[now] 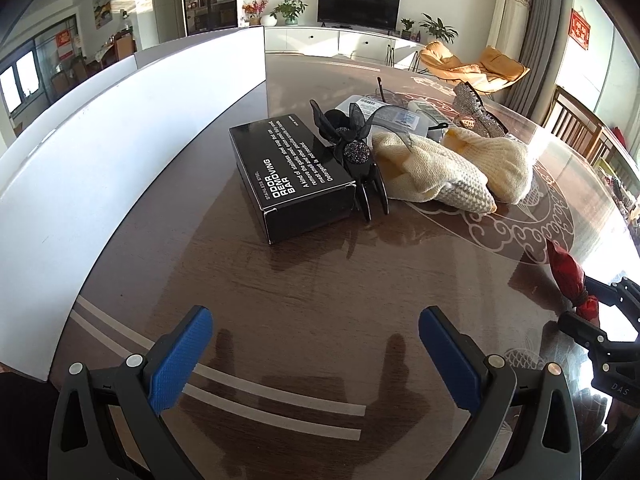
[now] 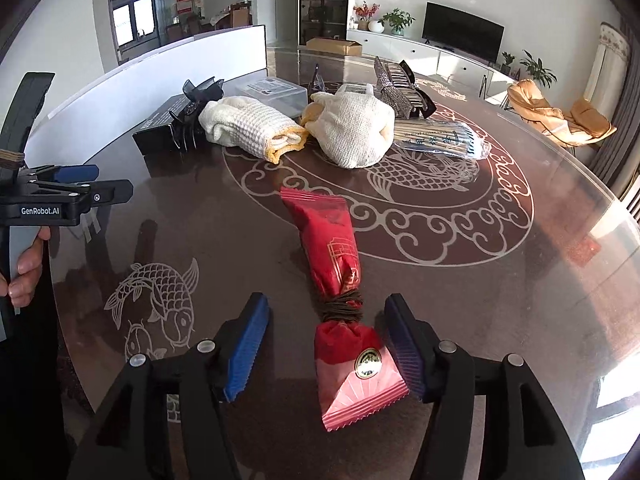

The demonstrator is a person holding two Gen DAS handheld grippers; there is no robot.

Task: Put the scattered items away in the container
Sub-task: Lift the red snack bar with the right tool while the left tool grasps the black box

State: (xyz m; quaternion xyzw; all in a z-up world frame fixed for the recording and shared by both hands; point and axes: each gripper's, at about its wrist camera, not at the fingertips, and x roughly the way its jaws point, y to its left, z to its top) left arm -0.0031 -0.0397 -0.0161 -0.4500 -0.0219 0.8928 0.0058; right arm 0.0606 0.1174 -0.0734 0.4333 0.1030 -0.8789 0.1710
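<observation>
A red wrapped packet (image 2: 332,248), tied with brown cord near one end, lies flat on the dark glass table (image 2: 500,280). My right gripper (image 2: 326,304) is open around its tied end; the right pad is close to the wrapper's edge and the left pad stands well clear. My left gripper (image 1: 316,320) is open low over bare table with nothing between its fingers. The red packet (image 1: 566,272) shows at the far right of the left wrist view. The white container wall (image 1: 120,140) runs along the left side.
Grouped mid-table are a black box (image 1: 296,168), a black bow hair claw (image 1: 352,148), two cream knit cloths (image 1: 432,176) (image 1: 492,160), a clear plastic box (image 1: 384,112) and a rhinestone clip (image 1: 476,112). A bagged bundle of sticks (image 2: 436,136) lies behind. A hand (image 2: 24,264) holds the left gripper.
</observation>
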